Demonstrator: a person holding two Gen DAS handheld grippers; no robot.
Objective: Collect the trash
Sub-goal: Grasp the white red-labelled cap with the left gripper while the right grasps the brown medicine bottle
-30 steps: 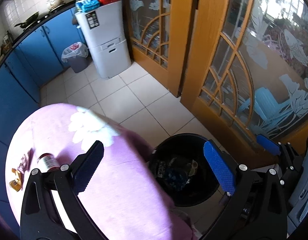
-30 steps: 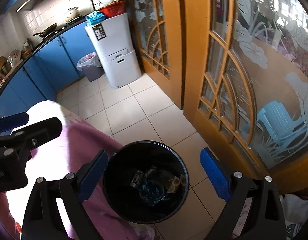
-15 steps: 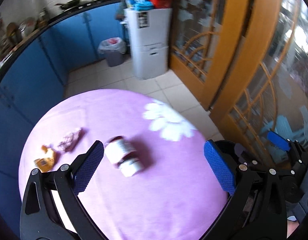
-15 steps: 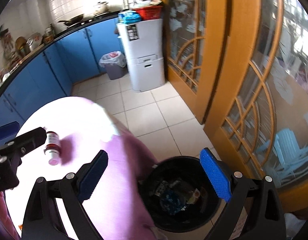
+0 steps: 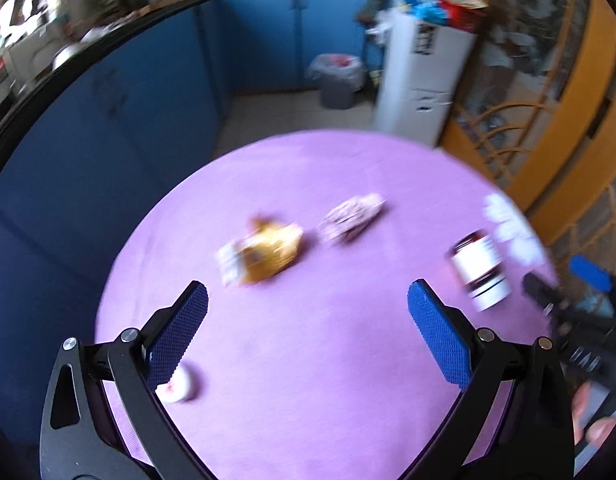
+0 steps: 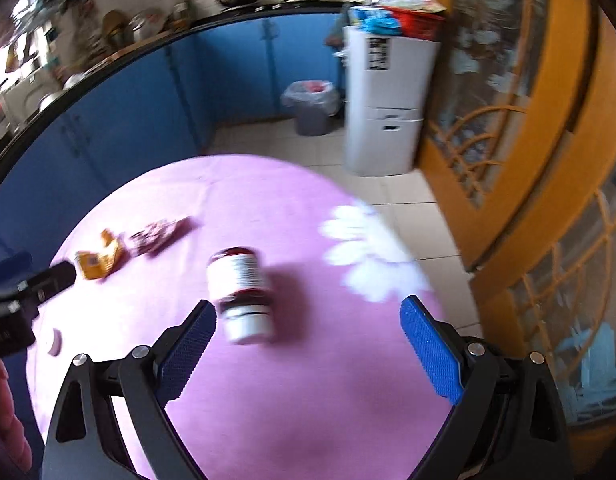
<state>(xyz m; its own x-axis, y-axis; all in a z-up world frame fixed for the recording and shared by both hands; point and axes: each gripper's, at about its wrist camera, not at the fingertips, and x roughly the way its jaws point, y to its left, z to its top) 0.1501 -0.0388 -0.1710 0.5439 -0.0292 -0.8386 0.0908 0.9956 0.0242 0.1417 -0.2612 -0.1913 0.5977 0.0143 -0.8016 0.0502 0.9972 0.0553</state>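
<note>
Over the purple table (image 5: 308,360), both my left gripper (image 5: 308,320) and right gripper (image 6: 308,340) gape empty; next, I judge, close on the bottle (image 6: 242,292).

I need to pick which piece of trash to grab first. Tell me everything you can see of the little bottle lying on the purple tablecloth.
The bottle lies on its side on the purple tablecloth, white cap end toward the right claw. It looks like a small jar with a dark reddish body and a white label with blurred print; what it is made of is unclear. Nothing grips it: it lies just ahead of the right claw's left finger, whose jaws stand wide open. In the left wrist view it sits at the far right, by the white flower print.
</note>
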